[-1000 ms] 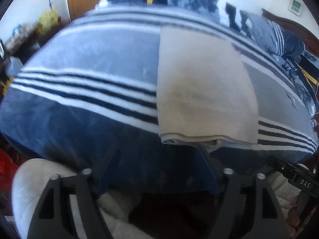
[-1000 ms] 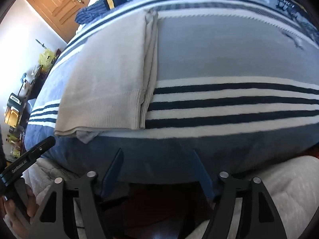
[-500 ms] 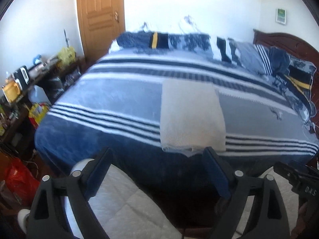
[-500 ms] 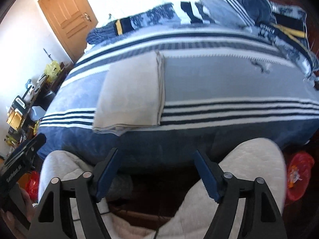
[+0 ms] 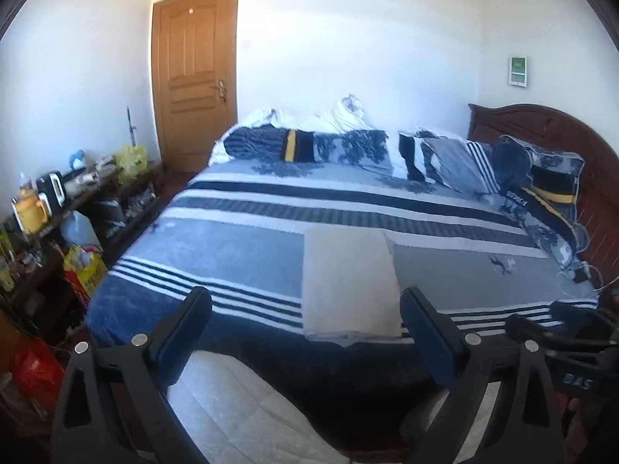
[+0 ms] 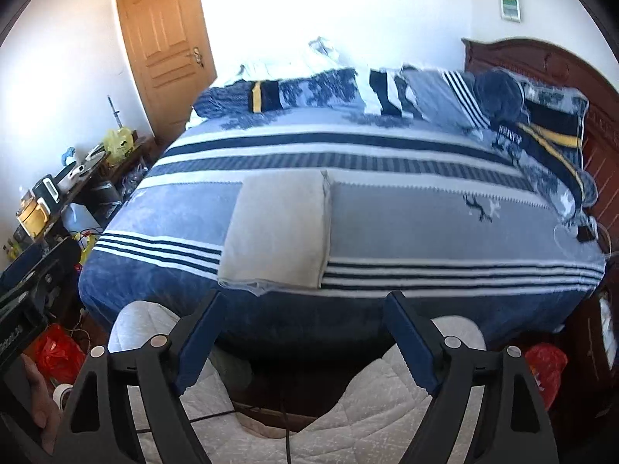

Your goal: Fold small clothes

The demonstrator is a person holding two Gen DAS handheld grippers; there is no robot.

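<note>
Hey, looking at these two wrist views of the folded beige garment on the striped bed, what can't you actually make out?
- Folded beige knitted garment: its type and any layers underneath, hidden by its own top layer in both views.
- Its near-right corner: covered by a finger of the open left gripper in the left wrist view.
- Small framed wall sign: wording too small.
- Cluttered dark side shelf: items too small and dim to name.
- Blue striped blanket: near side drops from sight behind the open right gripper.

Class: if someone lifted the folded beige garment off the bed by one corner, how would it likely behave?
The folded beige garment is soft knit, so it would probably droop. Its loose layers at the near edge suggest that the fold would open. Lying flat on the striped blanket, it should not roll.
</note>
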